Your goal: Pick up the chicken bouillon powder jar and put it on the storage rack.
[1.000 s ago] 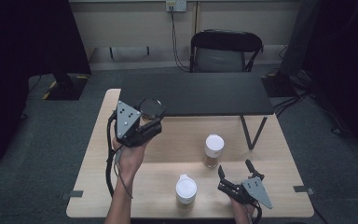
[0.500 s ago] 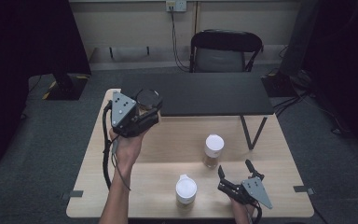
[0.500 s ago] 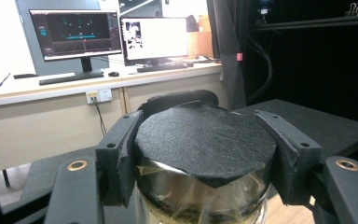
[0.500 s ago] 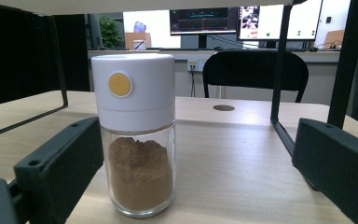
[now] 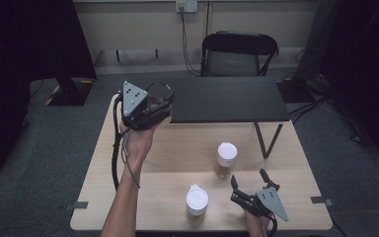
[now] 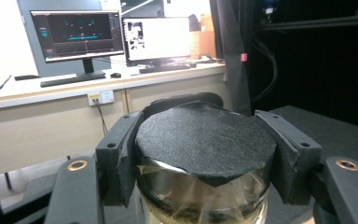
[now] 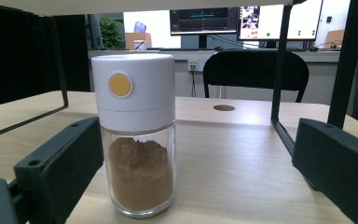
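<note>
While your left gripper (image 5: 154, 101) hangs raised over the table's (image 5: 177, 148) far left edge, its jaws are clamped on a glass jar (image 6: 205, 186) with a black lid (image 6: 207, 140); your right gripper (image 5: 250, 183) rests at the near right, jaws apart and empty. Two white-capped jars stand on the wood: the farther jar (image 5: 225, 159) holds brown powder, seen plainly in the right gripper view beside a yellow dot (image 7: 120, 85); the nearer jar (image 5: 197, 201) shows its cap from above; a black shelf (image 5: 227, 98) spans the far edge.
</note>
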Available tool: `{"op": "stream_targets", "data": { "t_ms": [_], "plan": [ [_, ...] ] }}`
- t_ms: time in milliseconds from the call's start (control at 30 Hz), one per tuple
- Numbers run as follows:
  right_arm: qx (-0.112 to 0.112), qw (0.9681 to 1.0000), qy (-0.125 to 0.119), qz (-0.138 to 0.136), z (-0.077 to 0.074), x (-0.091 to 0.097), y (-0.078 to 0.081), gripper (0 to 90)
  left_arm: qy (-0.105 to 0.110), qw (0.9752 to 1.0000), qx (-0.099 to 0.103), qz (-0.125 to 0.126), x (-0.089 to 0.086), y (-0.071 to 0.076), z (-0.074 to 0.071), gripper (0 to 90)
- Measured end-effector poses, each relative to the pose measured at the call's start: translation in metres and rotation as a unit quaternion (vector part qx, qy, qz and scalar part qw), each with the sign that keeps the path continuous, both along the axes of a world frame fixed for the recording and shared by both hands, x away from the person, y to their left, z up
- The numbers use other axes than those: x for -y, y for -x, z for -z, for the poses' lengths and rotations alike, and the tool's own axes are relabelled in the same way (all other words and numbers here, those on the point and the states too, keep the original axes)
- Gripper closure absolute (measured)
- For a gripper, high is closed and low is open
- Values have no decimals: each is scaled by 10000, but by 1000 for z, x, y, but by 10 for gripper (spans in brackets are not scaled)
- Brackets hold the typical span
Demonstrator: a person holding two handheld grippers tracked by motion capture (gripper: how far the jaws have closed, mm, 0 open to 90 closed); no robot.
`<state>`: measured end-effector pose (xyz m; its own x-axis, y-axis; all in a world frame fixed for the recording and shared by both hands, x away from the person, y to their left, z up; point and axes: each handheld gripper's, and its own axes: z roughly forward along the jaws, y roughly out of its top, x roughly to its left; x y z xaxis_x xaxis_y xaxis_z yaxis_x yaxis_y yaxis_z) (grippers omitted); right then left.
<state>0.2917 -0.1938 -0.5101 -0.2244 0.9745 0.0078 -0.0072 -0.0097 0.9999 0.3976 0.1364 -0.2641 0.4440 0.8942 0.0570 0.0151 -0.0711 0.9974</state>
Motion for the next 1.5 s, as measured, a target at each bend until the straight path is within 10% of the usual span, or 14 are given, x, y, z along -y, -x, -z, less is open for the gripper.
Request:
{"op": "stream_targets", "data": {
  "t_ms": [767,1500],
  "plan": [
    [7,10000,18,-10,0,0,0,8,11,9996,-282,-64,7,-41,14,351],
    [8,10000,24,-7,0,-1,0,9,179,9993,-320,-105,3,-42,17,345]
  ]
}}
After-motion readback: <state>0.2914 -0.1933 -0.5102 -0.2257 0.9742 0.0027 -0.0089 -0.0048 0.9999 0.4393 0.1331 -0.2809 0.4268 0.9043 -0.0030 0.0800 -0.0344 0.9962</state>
